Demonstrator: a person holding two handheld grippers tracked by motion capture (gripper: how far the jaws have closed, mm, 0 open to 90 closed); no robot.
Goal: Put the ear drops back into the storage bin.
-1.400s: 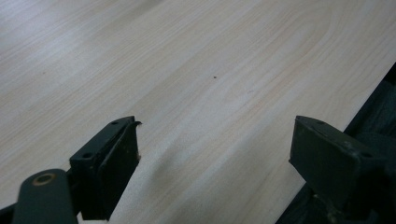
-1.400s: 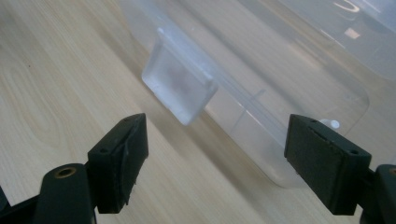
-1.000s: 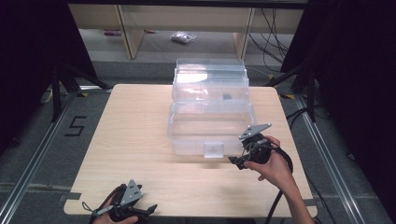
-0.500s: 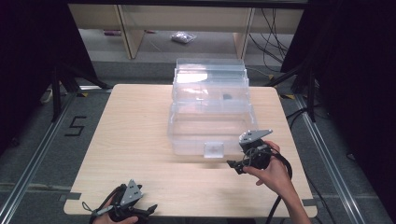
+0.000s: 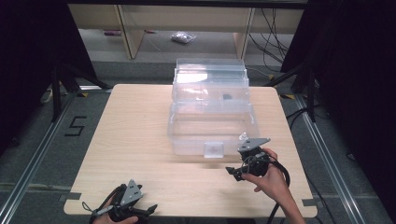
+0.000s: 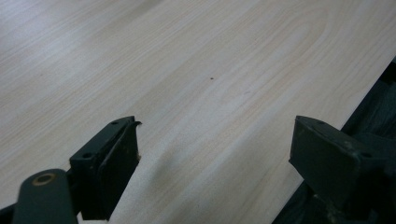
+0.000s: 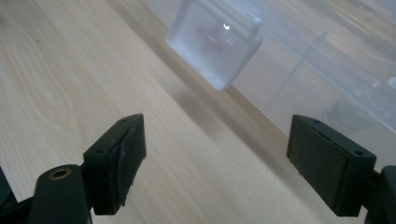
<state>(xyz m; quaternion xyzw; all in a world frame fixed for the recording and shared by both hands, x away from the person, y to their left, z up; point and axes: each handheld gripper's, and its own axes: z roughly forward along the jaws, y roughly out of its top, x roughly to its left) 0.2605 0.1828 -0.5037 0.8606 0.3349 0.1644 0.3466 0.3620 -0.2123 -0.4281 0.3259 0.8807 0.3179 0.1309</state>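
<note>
The clear storage box (image 5: 212,112) sits at the tabletop (image 5: 140,121) centre. Its front latch (image 7: 214,43) lies just ahead of the released right claw (image 7: 233,168); the left claw (image 6: 215,172), also released, rests at the near-left edge.

Pale wood-grain table (image 5: 140,140), clear box (image 5: 210,121) (frosted latch (image 7: 212,44)), black tongs (image 7: 215,163).

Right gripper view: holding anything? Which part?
Nothing held. The right gripper is open over bare table, with the clear box's latch ahead, untouched. The left gripper is open too.
</note>
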